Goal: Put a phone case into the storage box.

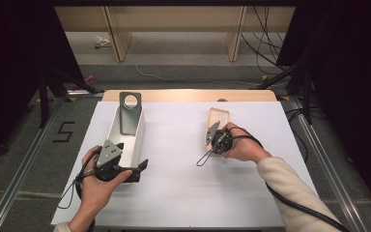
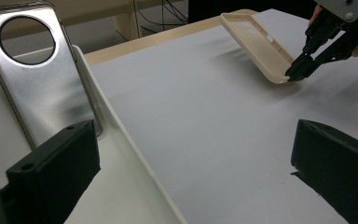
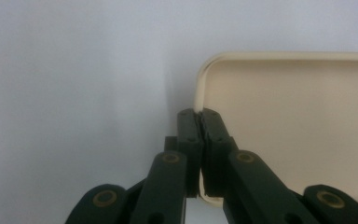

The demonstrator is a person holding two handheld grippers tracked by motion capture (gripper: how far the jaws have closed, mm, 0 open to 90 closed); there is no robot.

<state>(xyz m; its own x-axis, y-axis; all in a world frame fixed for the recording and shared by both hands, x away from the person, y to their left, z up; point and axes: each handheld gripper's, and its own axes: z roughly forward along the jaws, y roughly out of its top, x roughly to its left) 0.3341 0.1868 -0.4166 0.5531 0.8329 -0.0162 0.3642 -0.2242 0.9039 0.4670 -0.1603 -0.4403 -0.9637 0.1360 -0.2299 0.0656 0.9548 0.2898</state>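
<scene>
— What's nearest you?

— My left tongs (image 2: 191, 172), jaws wide apart with nothing between them, waiting by the white tray (image 1: 136, 140) near the desk's left edge. A grey phone case (image 1: 130, 113) already leans in that tray.

— And the beige one?

— My right tongs (image 3: 199, 116) are clamped on the rim of the beige phone case (image 1: 216, 123), tilted up off the desk toward its far right. I judge the pick made; carrying it across to the tray is left.

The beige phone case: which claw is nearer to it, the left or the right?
The right. The right claw is shut on the rim of the beige phone case. The left claw is apart from it, by the white tray.
</scene>
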